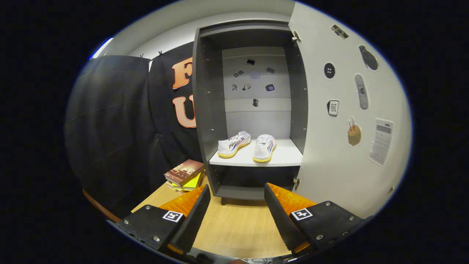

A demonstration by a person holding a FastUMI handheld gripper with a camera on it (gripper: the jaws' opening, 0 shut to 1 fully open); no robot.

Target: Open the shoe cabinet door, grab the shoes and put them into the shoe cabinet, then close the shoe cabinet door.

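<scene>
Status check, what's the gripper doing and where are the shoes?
Hand-held gripper open, empty. Both shoes on cabinet shelf. Door open, nothing blocking it.

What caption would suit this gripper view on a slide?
Open gripper facing the shoe cabinet, door swung wide, both shoes already on the shelf.

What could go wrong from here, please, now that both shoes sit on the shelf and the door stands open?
1. The nearer shoe sits with its end at the shelf front edge, so the closing door might catch it.
2. The open tongs are empty and left of the door; swinging across might clip the cabinet's side wall or the books.
</scene>
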